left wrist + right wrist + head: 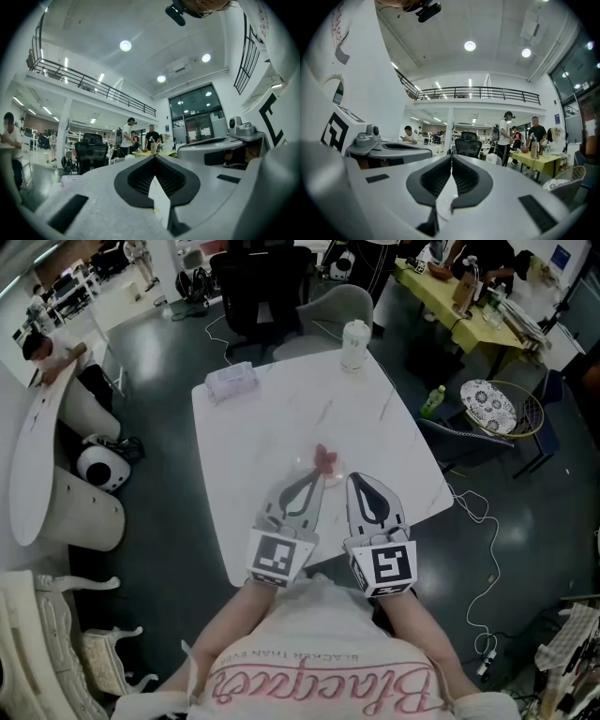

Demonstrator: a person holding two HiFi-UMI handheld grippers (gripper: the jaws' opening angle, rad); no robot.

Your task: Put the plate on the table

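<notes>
The square white counter with faint grey veining [272, 432] stands on a dark, glossy floor [169, 362] in a big open room with a railed mezzanine and round ceiling lights. At the counter's near edge, the small pale plate with a pink-red motif [323, 465] sits between the two tools. The left tongs [312, 480] are closed on its left rim and the right tongs [357, 480] are closed on its right rim. Each gripper view shows a thin white edge pinched between that tool's black pads. Whether the plate's underside touches the surface cannot be told. Across the counter, a clear lidded cup [354, 343] stands at the far edge and a flat white packet [232, 381] lies near the far left corner, both well apart from the plate. Beyond them are a black office chair [262, 287] and a grey shell chair [337, 307]. A yellow-green table crowded with items [469, 320] stands to the right, where people are gathered, and a green bottle [432, 401] sits on the floor below it.
</notes>
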